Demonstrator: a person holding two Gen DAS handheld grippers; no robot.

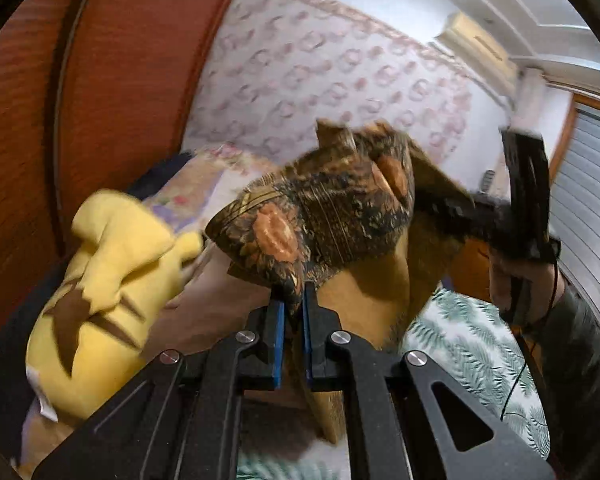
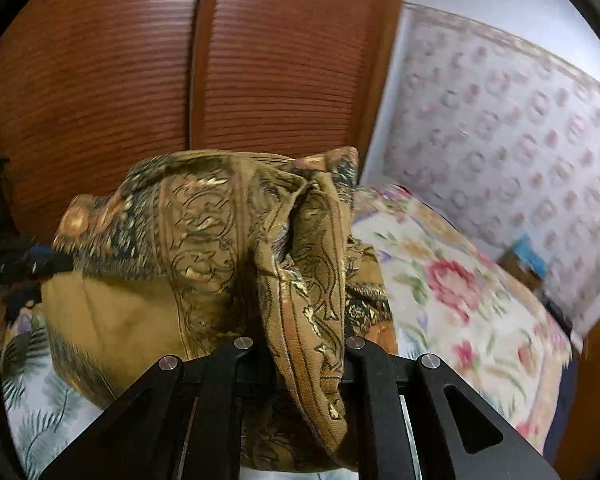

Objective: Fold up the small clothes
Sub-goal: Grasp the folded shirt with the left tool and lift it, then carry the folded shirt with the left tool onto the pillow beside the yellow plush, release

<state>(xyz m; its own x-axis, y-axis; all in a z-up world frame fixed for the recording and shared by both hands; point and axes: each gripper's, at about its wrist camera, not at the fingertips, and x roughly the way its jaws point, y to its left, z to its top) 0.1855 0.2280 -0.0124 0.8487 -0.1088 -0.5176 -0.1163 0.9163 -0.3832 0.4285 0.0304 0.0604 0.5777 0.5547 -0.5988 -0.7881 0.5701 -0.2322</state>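
Observation:
A brown and gold patterned cloth (image 1: 332,208) with orange flowers hangs in the air, stretched between both grippers above the bed. My left gripper (image 1: 294,308) is shut on its near edge, which is pinched between the blue pads (image 1: 277,320). At the right of the left wrist view, a hand carries my right gripper (image 1: 448,204), which is shut on the cloth's far edge. In the right wrist view the cloth (image 2: 220,240) bunches over my right gripper (image 2: 304,348) and hides its fingertips. The picture is blurred by motion.
A yellow plush toy (image 1: 104,280) lies at the left on the bed. A leaf-print sheet (image 1: 464,344) and a floral quilt (image 2: 452,280) cover the bed. A red-brown wooden wardrobe (image 2: 140,80) stands close behind, beside a wallpapered wall (image 1: 320,64).

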